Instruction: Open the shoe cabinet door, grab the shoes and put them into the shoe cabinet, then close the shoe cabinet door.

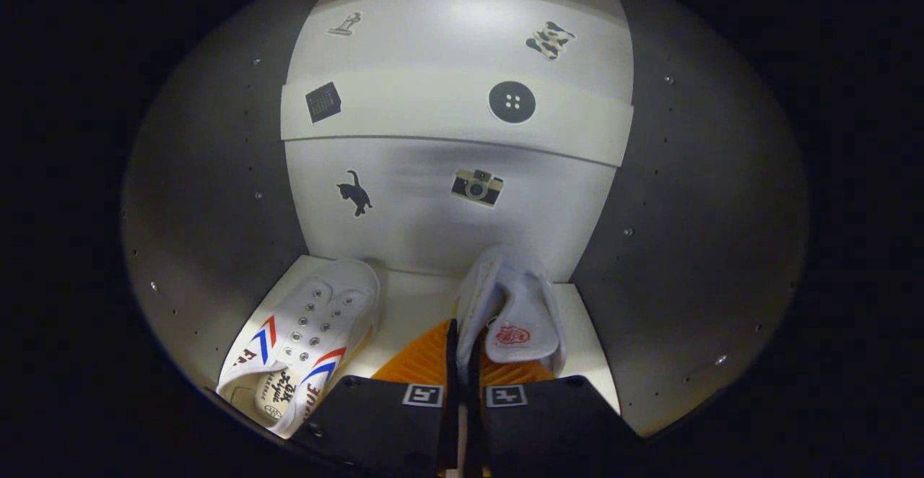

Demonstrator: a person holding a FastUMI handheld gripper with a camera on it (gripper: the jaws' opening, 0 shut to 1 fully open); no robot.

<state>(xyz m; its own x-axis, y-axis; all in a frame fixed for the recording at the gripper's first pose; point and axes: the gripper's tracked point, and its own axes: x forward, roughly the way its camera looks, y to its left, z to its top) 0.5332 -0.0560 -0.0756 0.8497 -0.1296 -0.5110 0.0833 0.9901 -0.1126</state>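
Note:
I am looking into the open shoe cabinet (209, 175). A white sneaker with red and blue stripes (303, 333) lies on the white cabinet floor (411, 305), left of my fingers, toe toward the back panel. My gripper (462, 337) is shut on the left side wall of the second white sneaker (516, 305), which it holds low over the right part of the floor, toe pointing at the back. Its tongue folds toward me. I cannot tell whether its sole touches the floor.
The white back panel (433, 196) carries small stickers. A white shelf (447, 113) crosses the cabinet above the shoes. Grey side walls (693, 196) close in on both sides, with a narrow strip of floor between the two shoes.

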